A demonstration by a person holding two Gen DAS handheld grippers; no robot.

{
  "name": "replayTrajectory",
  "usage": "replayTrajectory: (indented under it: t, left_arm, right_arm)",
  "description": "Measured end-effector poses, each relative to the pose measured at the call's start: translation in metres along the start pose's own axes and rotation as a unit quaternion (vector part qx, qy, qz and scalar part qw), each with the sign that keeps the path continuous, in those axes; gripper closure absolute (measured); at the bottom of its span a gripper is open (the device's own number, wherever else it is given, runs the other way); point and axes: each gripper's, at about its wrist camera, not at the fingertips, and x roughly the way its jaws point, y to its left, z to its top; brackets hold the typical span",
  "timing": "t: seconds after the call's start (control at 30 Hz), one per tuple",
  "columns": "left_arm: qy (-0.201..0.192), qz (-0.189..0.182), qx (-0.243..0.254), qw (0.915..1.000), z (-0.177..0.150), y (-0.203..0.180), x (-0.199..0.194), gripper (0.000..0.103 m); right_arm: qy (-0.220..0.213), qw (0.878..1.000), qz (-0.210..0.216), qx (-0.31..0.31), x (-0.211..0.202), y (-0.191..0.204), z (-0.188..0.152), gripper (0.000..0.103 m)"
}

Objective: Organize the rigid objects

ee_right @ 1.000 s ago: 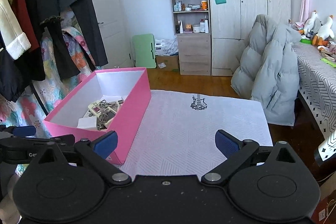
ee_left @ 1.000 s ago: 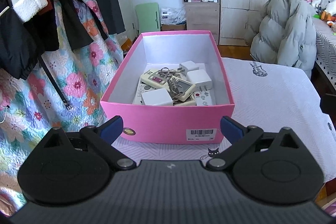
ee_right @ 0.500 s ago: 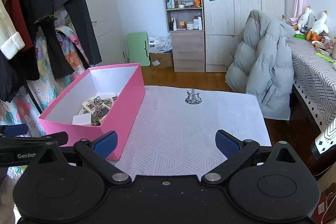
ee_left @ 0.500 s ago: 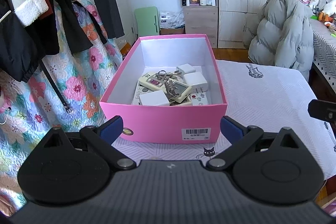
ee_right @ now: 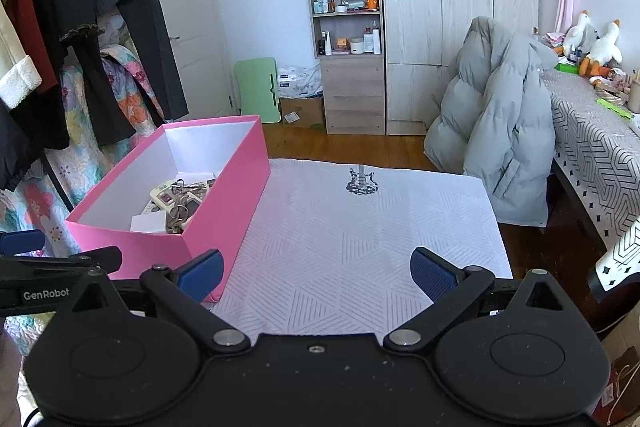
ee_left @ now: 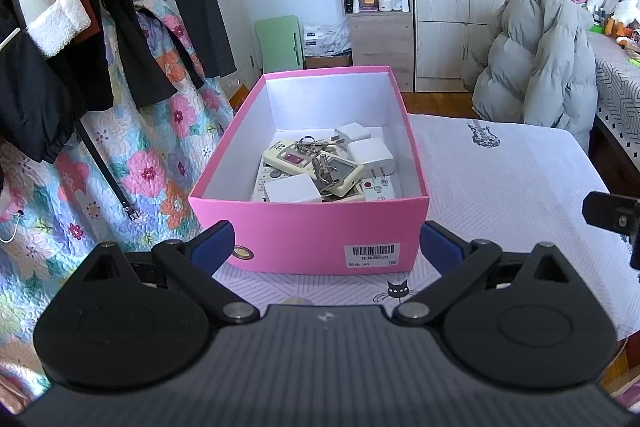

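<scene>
The left hand-held gripper [ee_left: 326, 243] is spread wide and holds nothing. Its blue fingertips [ee_left: 210, 243] sit just in front of the near wall of a pink box [ee_left: 304, 227], one by each corner, and I cannot tell if they touch it. The right hand-held gripper [ee_right: 314, 273] is spread wide too, and it is empty. It hangs over the white cloth [ee_right: 360, 247] on the counter, to the right of the box [ee_right: 224, 211]. A black piece of the right hand-held gripper pokes in at the right edge of the left view.

The box stands on the left part of the cloth [ee_left: 512, 179]. It is open on top and white inside. A pile of things lies in the near half of it. There are white chargers [ee_left: 370, 153], cream remotes [ee_left: 290, 157] and a bunch of keys [ee_left: 324, 173] on top of them. The things touch each other and lie all mixed up. A barcode sticker [ee_left: 372, 253] is on the near wall of the box.

A small guitar picture [ee_right: 362, 181] is on the far part of the cloth, and a little cat picture [ee_left: 396, 291] is on the near part. Dark clothes [ee_left: 132, 7] hang to the left over a flowery quilt [ee_left: 152, 155]. A gray puffy coat [ee_right: 500, 131] hangs on the right, past the counter. A shelf [ee_right: 346, 23] with bottles stands at the far wall.
</scene>
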Motion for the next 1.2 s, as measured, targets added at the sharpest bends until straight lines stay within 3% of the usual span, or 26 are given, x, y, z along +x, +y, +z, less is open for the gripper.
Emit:
replayTrajectory:
  t: [1.2]
  left_arm:
    - [-0.007,0.005,0.008,0.9999,-0.0037,-0.0043,0.0055,0.000]
  right_arm:
    - [0.014,1.000,-0.009,0.000,0.0064,-0.0063,-0.0038,0.002]
